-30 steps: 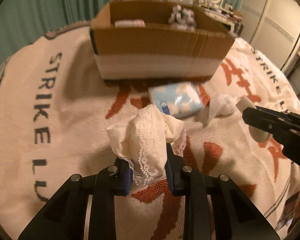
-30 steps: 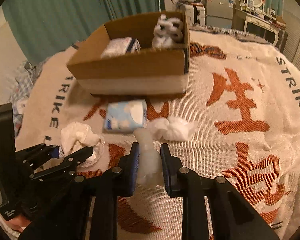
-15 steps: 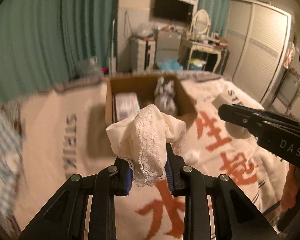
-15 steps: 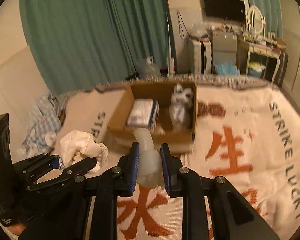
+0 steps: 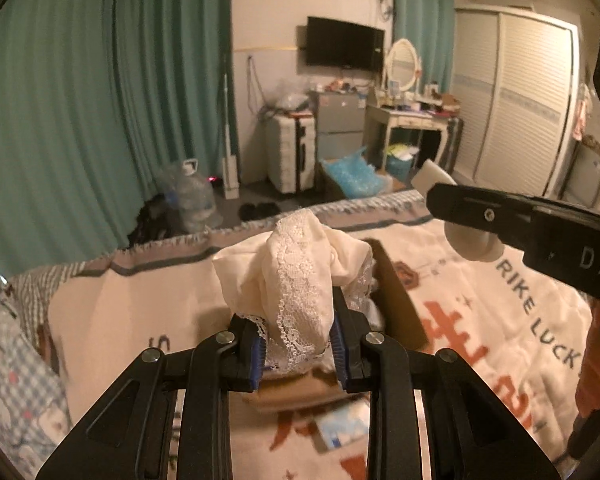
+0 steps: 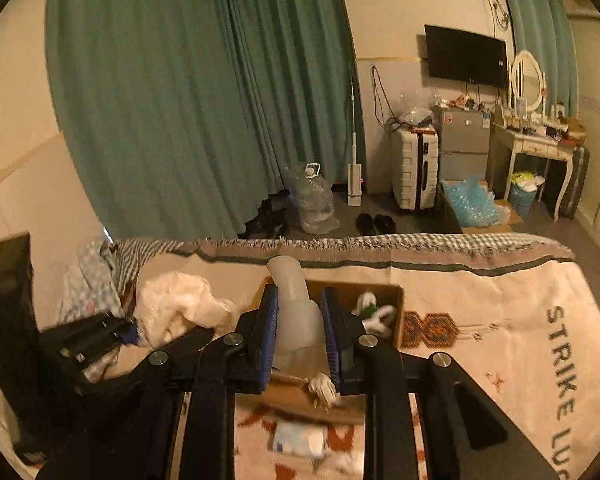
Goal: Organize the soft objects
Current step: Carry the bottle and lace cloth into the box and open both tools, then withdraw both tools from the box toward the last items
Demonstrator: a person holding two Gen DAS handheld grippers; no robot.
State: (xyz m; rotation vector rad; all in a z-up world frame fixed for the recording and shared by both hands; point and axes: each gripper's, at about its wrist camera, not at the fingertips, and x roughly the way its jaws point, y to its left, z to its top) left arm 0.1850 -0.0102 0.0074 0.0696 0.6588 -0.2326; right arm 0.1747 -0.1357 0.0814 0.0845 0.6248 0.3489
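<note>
My left gripper (image 5: 296,348) is shut on a cream lace-trimmed cloth (image 5: 296,276) and holds it up over the cardboard box (image 5: 396,300), which is mostly hidden behind it. My right gripper (image 6: 298,336) is shut on a soft translucent white bottle-shaped object (image 6: 296,312) above the same box (image 6: 394,308). A white and green soft item (image 6: 374,314) lies inside the box. The right gripper with its object (image 5: 472,240) shows at the right of the left wrist view. The left gripper's cloth (image 6: 180,304) shows at the left of the right wrist view.
The box sits on a cream blanket (image 6: 500,320) with orange characters and "STRIKE LUCK" lettering. A light blue tissue pack (image 6: 300,440) and a white crumpled tissue (image 6: 324,388) lie on the blanket near the box. Beyond the bed edge are teal curtains, a suitcase and a dresser.
Both grippers have risen and tilted up with their objects, moving forward over the box. The view now shows the room beyond the bed; the box is low and near.
</note>
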